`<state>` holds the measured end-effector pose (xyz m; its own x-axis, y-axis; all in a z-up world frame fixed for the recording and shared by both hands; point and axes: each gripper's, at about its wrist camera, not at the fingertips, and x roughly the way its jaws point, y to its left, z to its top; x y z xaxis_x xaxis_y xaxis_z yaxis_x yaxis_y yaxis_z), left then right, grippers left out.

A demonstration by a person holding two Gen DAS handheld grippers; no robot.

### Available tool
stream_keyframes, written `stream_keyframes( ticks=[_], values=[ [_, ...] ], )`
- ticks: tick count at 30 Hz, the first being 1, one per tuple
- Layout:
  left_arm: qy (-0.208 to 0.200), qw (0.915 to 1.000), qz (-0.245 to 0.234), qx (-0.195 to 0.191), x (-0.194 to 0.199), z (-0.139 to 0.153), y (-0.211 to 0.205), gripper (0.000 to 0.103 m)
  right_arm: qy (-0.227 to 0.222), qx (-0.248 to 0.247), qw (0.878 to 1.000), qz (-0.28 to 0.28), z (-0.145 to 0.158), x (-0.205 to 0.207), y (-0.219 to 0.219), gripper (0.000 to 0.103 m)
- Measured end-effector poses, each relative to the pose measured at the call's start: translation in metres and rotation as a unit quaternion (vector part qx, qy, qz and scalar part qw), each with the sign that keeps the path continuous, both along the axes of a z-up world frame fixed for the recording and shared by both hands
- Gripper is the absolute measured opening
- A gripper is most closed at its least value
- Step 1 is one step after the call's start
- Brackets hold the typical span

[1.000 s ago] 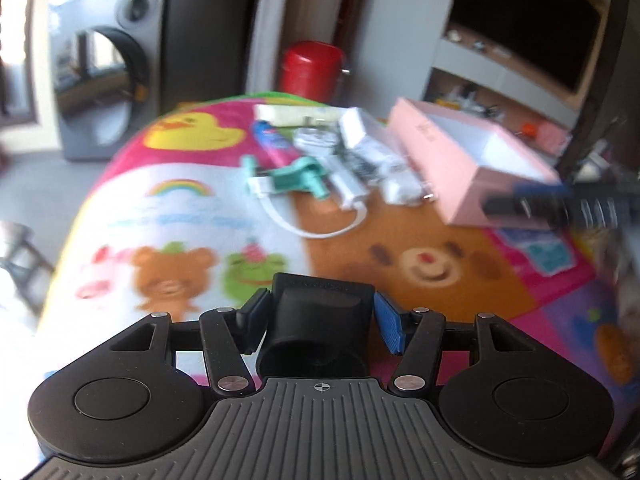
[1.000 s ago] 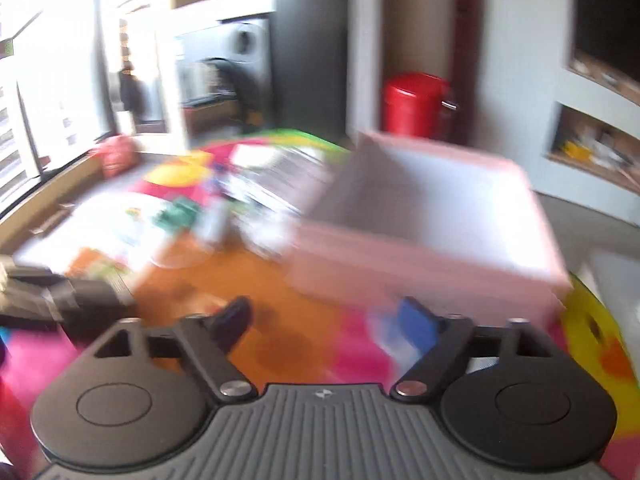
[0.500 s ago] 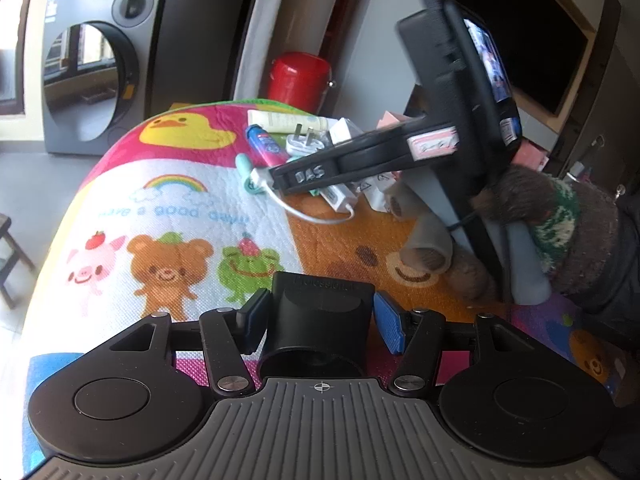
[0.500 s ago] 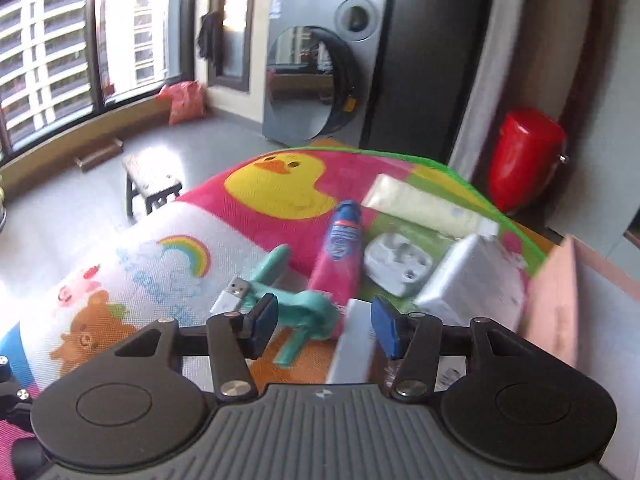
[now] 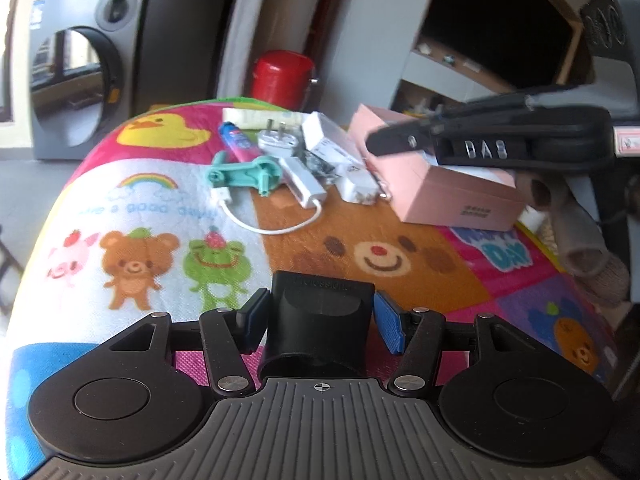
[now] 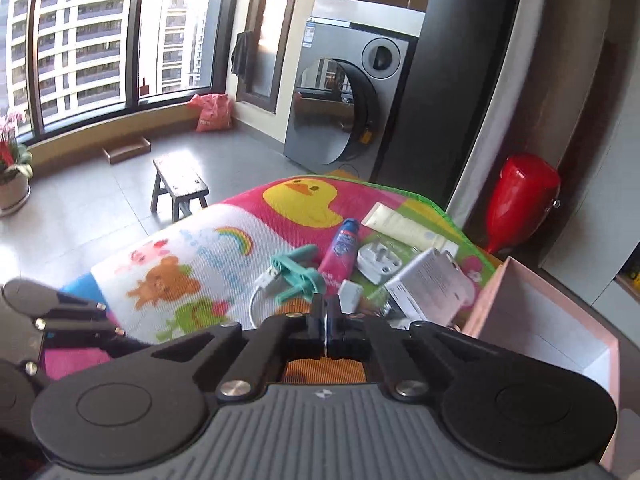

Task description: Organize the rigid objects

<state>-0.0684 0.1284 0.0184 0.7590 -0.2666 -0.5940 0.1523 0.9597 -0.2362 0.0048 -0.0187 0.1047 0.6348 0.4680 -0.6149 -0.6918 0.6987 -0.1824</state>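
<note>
My left gripper (image 5: 322, 314) is shut on a black block (image 5: 320, 316), held low over the near part of the cartoon mat (image 5: 140, 216). My right gripper (image 6: 326, 314) is shut and looks empty; in the left wrist view it (image 5: 384, 144) hangs over the pink box (image 5: 440, 184). Beside the box lies a pile: a teal clip (image 5: 244, 170), a pink and blue tube (image 6: 340, 252), a white plug (image 6: 378, 262), a white adapter with a cable (image 5: 302, 186), a white charger box (image 6: 430, 290) and a cream tube (image 6: 404, 228).
The pink box (image 6: 532, 320) stands open at the mat's right side. A red bin (image 6: 520, 196) and a washing machine (image 6: 352, 96) stand beyond the mat's far edge. A small wooden stool (image 6: 178, 188) is on the floor to the left.
My right gripper has closed its fingers and pulled back from the pile towards the pink box. My left gripper has kept the black block and barely moved.
</note>
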Motion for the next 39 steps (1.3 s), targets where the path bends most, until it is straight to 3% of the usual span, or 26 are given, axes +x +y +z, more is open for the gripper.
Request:
stream_keyframes(
  ticks=[3,5,6,12,15,17,21,25,30,31,32,33,37,39],
  values=[
    [-0.007,0.9996,0.021,0.018,-0.003,0.006,0.002,0.062,0.005,0.004,1.000,-0.014,-0.009,0.005,0.003,0.021],
    [-0.005,0.9995,0.028,0.015,-0.003,0.007,0.008,0.062,-0.003,0.007,1.000,-0.020,-0.019,0.013,0.012,0.044],
    [-0.004,0.9994,0.031,0.012,-0.003,0.006,0.010,0.062,-0.009,0.008,1.000,-0.028,-0.025,0.018,0.016,0.044],
    [0.001,0.9996,0.029,-0.004,-0.002,0.002,0.018,0.062,0.027,0.002,0.995,-0.092,-0.061,0.079,0.046,0.036],
    [0.003,0.9996,0.026,-0.011,-0.002,0.000,0.020,0.062,0.084,0.005,0.993,-0.087,-0.076,0.101,0.047,0.026],
    [0.003,0.9996,0.025,-0.014,-0.003,-0.002,0.020,0.062,0.099,0.015,0.992,-0.080,-0.071,0.097,0.041,0.020],
    [-0.001,0.9999,0.014,-0.009,-0.007,0.001,0.014,0.062,0.080,0.049,0.994,-0.061,-0.031,0.052,0.008,0.020],
    [-0.003,0.9998,-0.020,0.008,-0.014,0.006,-0.004,0.062,0.031,0.071,0.996,-0.044,0.010,-0.008,-0.044,0.020],
    [-0.020,0.9965,-0.080,0.018,-0.019,0.026,-0.040,0.060,-0.018,0.078,0.991,-0.109,0.027,-0.057,-0.118,0.020],
    [-0.028,0.9952,-0.092,0.017,-0.016,0.034,-0.047,0.055,-0.028,0.079,0.988,-0.128,0.026,-0.064,-0.132,0.020],
    [-0.041,0.9937,-0.102,0.020,-0.013,0.045,-0.055,0.021,-0.036,0.082,0.985,-0.147,0.025,-0.070,-0.147,0.020],
    [-0.056,0.9917,-0.113,0.026,-0.007,0.059,-0.063,0.008,-0.043,0.086,0.982,-0.165,0.024,-0.078,-0.163,0.020],
    [-0.129,0.9819,-0.132,0.040,0.031,0.117,-0.095,0.009,-0.051,0.106,0.969,-0.217,0.019,-0.091,-0.208,0.020],
    [-0.164,0.9787,-0.120,0.032,0.051,0.136,-0.107,0.013,-0.055,0.113,0.964,-0.234,0.018,-0.091,-0.221,0.020]
  ],
)
